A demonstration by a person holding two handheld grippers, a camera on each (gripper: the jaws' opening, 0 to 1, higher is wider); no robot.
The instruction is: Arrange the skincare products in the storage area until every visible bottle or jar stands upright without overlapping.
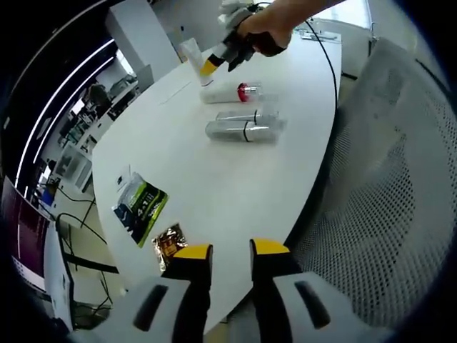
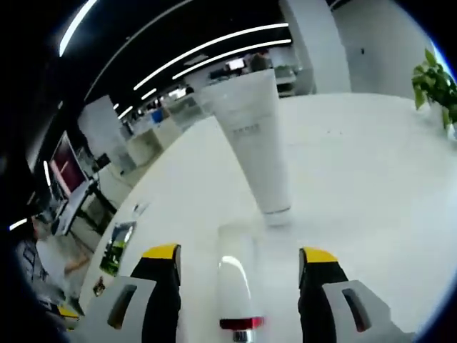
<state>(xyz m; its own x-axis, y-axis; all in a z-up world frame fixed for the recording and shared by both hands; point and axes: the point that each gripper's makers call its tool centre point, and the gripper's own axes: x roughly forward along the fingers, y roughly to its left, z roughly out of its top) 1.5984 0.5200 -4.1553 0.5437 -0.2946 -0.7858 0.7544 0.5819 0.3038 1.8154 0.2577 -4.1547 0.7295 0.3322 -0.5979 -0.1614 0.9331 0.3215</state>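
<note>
right gripper (image 2: 239, 268) jaws wide open astride lying red-capped bottle (image 2: 235, 286) (tube (image 2: 253, 139) upright behind); left gripper (image 1: 232, 261) open above counter (image 1: 214, 179).

A white tube (image 2: 255, 143) stands upright on my tabletop (image 1: 214, 186); a red-capped bottle (image 1: 230, 93) and two clear bottles (image 1: 243, 126) lie flat.

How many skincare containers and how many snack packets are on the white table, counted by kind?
Standing white tubes: 1, the white tube
Lying white bottles with a red band: 1, the red-banded bottle
Lying clear bottles: 2, the nearer clear bottle and the farther clear bottle
Foil packets: 2, the green packet and the gold packet
Total: 6
</note>
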